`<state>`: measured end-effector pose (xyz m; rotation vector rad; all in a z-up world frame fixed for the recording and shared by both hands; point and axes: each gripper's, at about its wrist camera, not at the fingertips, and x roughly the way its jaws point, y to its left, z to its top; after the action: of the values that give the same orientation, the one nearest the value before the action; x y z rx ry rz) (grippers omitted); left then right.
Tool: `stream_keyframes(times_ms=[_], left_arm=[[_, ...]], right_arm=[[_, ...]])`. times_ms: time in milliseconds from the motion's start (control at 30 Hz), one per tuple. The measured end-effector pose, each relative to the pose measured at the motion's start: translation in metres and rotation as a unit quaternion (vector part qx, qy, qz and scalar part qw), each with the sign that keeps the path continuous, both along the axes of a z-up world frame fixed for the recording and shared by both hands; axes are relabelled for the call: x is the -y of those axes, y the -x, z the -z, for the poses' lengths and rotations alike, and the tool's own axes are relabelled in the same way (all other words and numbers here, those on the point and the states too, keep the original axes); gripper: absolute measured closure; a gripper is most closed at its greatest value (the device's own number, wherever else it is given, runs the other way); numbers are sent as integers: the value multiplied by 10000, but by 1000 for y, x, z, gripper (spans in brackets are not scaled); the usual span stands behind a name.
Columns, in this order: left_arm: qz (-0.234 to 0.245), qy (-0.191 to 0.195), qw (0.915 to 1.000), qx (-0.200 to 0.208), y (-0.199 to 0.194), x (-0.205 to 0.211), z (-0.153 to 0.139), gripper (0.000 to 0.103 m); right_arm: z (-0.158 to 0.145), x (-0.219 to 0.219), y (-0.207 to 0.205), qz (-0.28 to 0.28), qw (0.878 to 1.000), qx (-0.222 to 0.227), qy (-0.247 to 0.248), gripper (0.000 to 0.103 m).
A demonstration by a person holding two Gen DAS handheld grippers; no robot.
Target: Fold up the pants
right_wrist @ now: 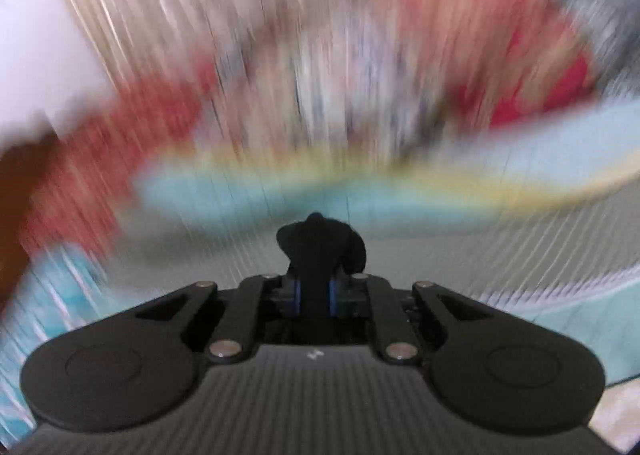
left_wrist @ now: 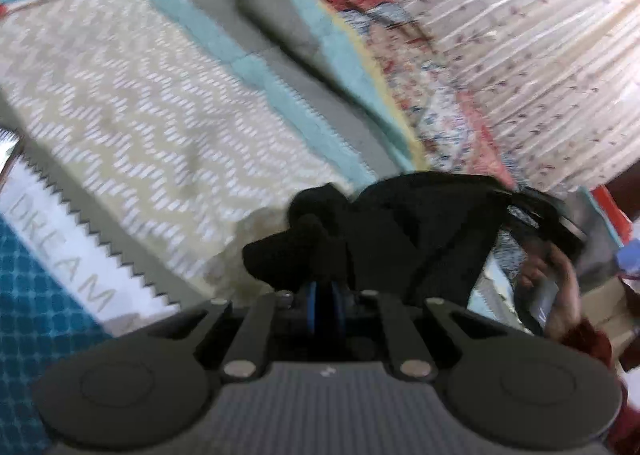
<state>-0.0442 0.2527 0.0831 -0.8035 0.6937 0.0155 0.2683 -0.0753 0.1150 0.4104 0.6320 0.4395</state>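
Left wrist view shows the left hand-held gripper [left_wrist: 325, 291] clenched on a bunch of black cloth, which I'm taking to be the pants [left_wrist: 384, 231]. They trail off to the right toward what looks like the other hand-held gripper, too smeared to be sure. Underneath is a bed with a patchwork quilt [left_wrist: 132, 95] in zigzag cream, teal and grey strips, plus a pillow [left_wrist: 76, 255] with "DREAM" on it at the lower left. A pleated floral curtain [left_wrist: 520, 35] fills the top right.

Right wrist view is mostly motion blur, but the right hand-held gripper [right_wrist: 316, 295] is clamped on a small wad of the same black fabric, poking up between the blue pads [right_wrist: 295, 297]. Background is just streaks of red, teal and yellow.

So the pants are hanging between the two tools, off the bed or barely on it, can't tell which. My guess is this is the carry or shake-out stage, nowhere near a finished fold.

Handling-wise it looks soft, light and floppy, so it'll sag and bunch wherever it isn't pinched. I'd hold at the waistband corners or hems, where doubled seams give more bite, and keep it taut.
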Motion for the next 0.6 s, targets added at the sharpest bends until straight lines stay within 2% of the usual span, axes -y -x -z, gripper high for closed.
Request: stream_keyframes(times_ms=[67,167,200,267,300,400,500,533,600], left_arm=[[194,-95,9996,200,4,10,-9,95],[517,-223,9978,345,16,23,-13,95],[648,-283,9969,358,21,27,-13,95],[869,-363,9951,290,33,34,-12,95],[940,-394,9946,206,38,36,-10,95],[1018,-356,9942,-37,51,38,-1,95],[862,-284,9956,-231,53,37,1,92],[751,-277,9965,-250,53,34,0,86],[512,-413,9977,-155,49,33,-7,63]], right_arm=[[-30,63,49,291,9961,691,-472,89],[-43,146,137,754,9915,989,-374,86],[-40,168,165,920,9913,918,-217,80],[-24,207,221,1333,9900,429,160,63],[-12,220,248,1554,9872,127,330,47],[12,258,310,2270,9690,-545,805,45],[14,271,324,2758,9546,-622,942,45],[10,267,317,2688,9571,-535,938,45],[0,250,295,2236,9694,-360,953,45]])
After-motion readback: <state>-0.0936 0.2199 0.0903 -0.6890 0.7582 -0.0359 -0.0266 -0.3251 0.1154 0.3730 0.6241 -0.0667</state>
